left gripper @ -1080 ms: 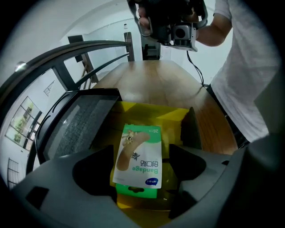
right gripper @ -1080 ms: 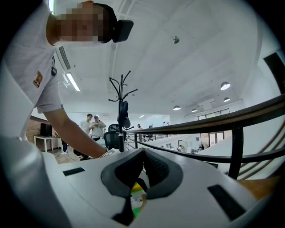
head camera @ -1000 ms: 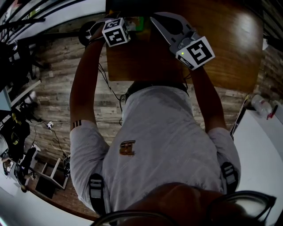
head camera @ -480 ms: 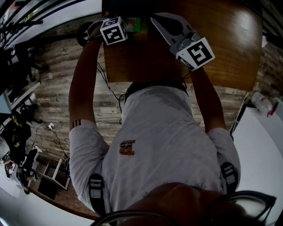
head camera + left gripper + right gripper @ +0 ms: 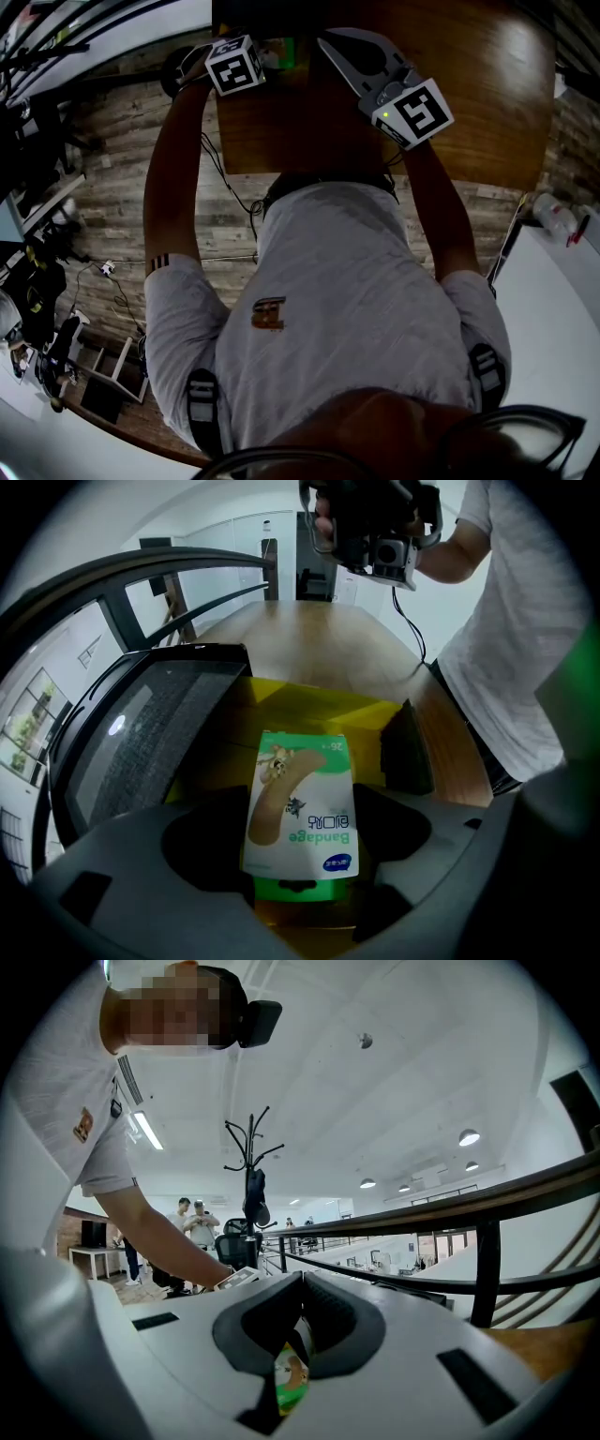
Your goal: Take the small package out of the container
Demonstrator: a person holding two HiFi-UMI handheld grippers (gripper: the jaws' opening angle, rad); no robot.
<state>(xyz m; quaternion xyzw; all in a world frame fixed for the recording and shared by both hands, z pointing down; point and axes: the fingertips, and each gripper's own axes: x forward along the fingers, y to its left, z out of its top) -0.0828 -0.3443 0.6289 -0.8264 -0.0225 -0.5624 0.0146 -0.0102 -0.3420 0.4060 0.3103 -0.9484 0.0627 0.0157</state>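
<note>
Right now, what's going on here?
A person works two handheld grippers over a wooden table. The left gripper is clamped on a bandage box and holds it over the yellow container. I can't tell whether the box has cleared the rim. The right gripper is shut and empty, held away from the container and facing the box.

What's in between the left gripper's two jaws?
The small bandage package, pinched between them, with the yellow container behind it. The left gripper view shows it.
</note>
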